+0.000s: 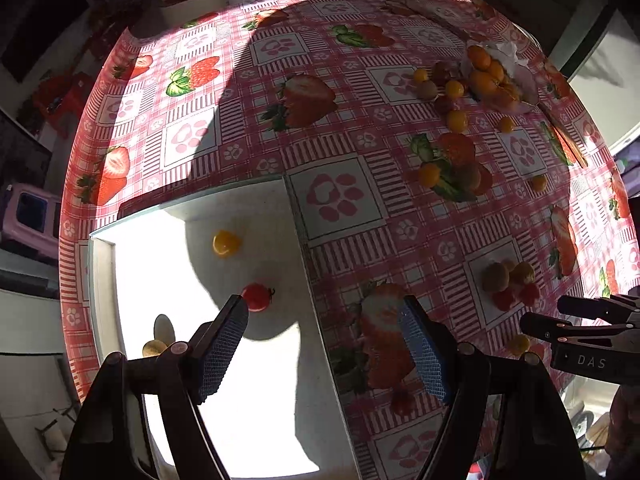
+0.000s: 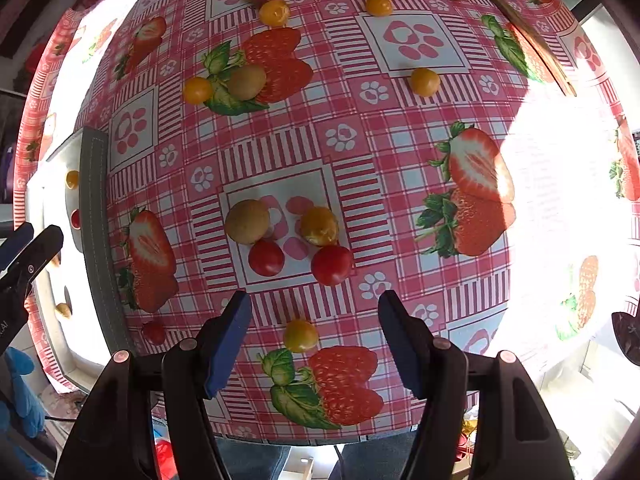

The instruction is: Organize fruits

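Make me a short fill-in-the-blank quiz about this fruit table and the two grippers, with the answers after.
1. The white tray holds a yellow fruit and a ___ tomato.
2. The tablecloth is printed with paw marks and ___.
3. Both the left gripper and the right gripper are ___ and hold nothing.

Answers: red; strawberries; open

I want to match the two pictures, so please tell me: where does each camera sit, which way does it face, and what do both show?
Left wrist: on the left gripper, facing steeply down at the white tray; its fingers show.
Right wrist: on the right gripper, facing straight down at the fruit cluster; its fingers show.
Shared: tray, cluster, tablecloth, each other's gripper.
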`<state>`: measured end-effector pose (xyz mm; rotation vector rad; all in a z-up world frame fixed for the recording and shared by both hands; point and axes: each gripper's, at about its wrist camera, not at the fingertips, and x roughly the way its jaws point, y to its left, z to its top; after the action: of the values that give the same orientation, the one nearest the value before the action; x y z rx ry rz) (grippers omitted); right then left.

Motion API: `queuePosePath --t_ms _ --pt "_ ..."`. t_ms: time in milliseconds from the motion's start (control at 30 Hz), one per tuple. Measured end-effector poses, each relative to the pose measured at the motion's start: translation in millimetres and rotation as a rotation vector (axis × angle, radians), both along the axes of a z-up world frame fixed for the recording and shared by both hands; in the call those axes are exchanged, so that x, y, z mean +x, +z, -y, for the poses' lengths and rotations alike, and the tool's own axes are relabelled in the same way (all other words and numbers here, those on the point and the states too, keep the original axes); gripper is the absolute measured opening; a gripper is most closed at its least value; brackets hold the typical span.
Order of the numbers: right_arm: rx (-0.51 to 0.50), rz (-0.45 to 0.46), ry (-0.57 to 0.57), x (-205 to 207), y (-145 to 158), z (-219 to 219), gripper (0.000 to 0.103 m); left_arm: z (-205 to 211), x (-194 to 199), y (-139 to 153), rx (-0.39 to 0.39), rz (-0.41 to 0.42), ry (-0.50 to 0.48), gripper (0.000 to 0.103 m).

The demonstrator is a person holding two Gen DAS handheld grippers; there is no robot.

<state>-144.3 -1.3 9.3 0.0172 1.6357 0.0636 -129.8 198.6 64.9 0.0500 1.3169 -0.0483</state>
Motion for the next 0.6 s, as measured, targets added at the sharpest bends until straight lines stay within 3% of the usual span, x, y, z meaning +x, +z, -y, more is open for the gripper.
queuePosePath --t_ms 367,600 --pt "0.000 0.010 0.002 9 -24 3 0.068 41 -22 -19 0.009 -0.082 -0.094 0.078" --pt "-0.012 0.028 0.040 17 -31 -12 0.064 58 -54 -39 0.029 -0.132 -0.073 0.078"
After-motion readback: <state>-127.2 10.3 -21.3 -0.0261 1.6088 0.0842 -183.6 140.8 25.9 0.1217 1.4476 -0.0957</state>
